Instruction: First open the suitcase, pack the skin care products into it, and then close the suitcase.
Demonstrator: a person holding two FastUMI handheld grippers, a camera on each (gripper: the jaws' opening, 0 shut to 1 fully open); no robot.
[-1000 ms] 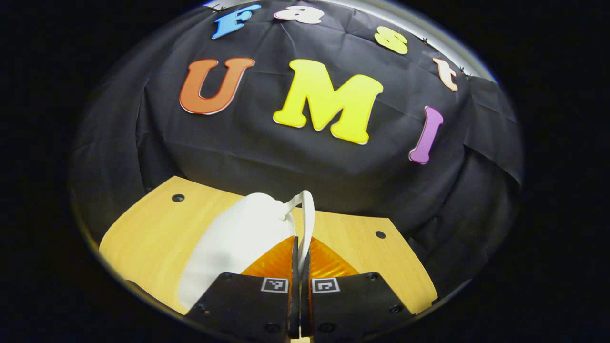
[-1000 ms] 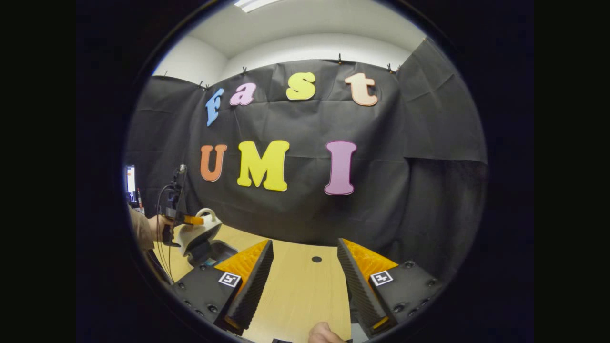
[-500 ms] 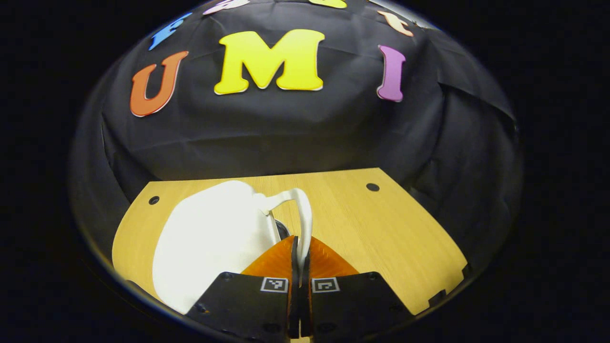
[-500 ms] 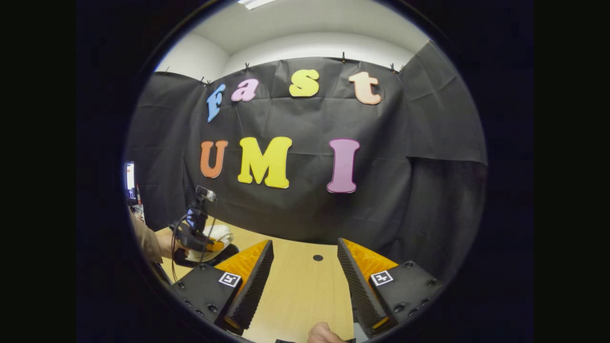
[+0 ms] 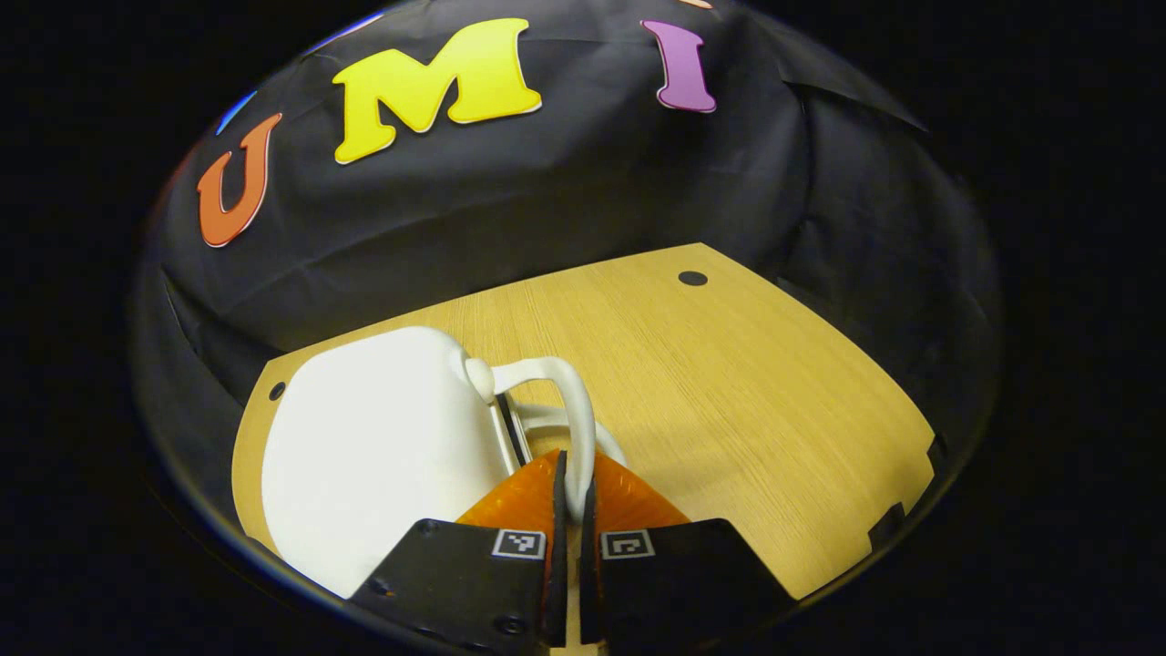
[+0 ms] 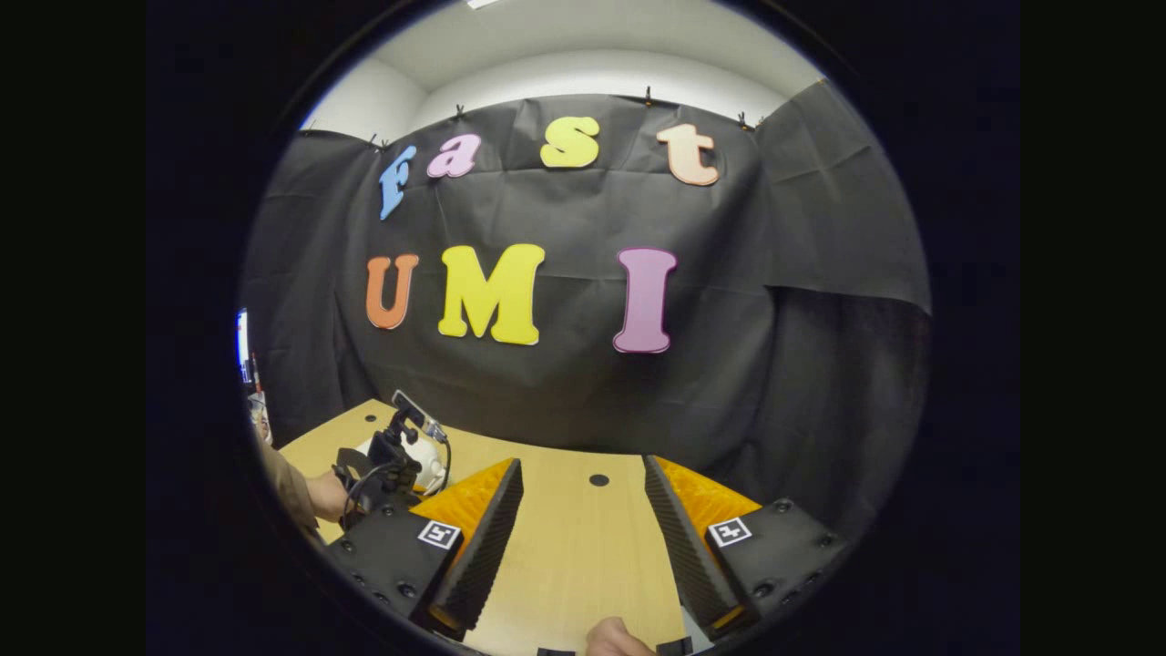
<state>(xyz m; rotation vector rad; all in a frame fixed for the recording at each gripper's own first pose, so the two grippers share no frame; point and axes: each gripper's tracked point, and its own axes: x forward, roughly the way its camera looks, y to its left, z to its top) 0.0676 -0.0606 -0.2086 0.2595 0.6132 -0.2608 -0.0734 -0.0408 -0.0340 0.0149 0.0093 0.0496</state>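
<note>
Suitcase: small white hard shell, lying on the wooden desk toward its left end, near the black cloth wall. A dark seam shows along the edge by the handle; whether the lid is fully down cannot be told.

Handle: white loop on the case's right edge, rising above the shell.

Left tongs: closed tight on the lower run of the handle, both fingers pressing it. In the right gripper view they sit far left over the case, held by a hand with a tan sleeve.

Right tongs: spread wide, gripping nothing, above bare desk.
</note>
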